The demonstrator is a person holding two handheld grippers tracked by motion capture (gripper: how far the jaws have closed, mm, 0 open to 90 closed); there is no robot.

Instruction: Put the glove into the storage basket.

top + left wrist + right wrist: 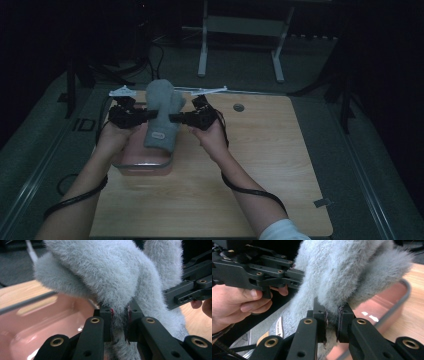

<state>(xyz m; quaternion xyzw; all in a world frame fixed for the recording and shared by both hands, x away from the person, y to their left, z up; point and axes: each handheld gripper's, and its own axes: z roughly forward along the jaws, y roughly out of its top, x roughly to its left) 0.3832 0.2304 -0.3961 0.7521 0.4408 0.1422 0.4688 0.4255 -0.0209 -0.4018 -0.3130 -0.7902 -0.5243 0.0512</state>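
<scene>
The high view is dim with black surroundings, while both gripper views are brighter, softly blurred up close.

I think I am working in a dark lab or test room. My wooden table sits on a grey floor. Behind it stands a metal frame on legs, and black cables run along the floor near dark stands.
</scene>
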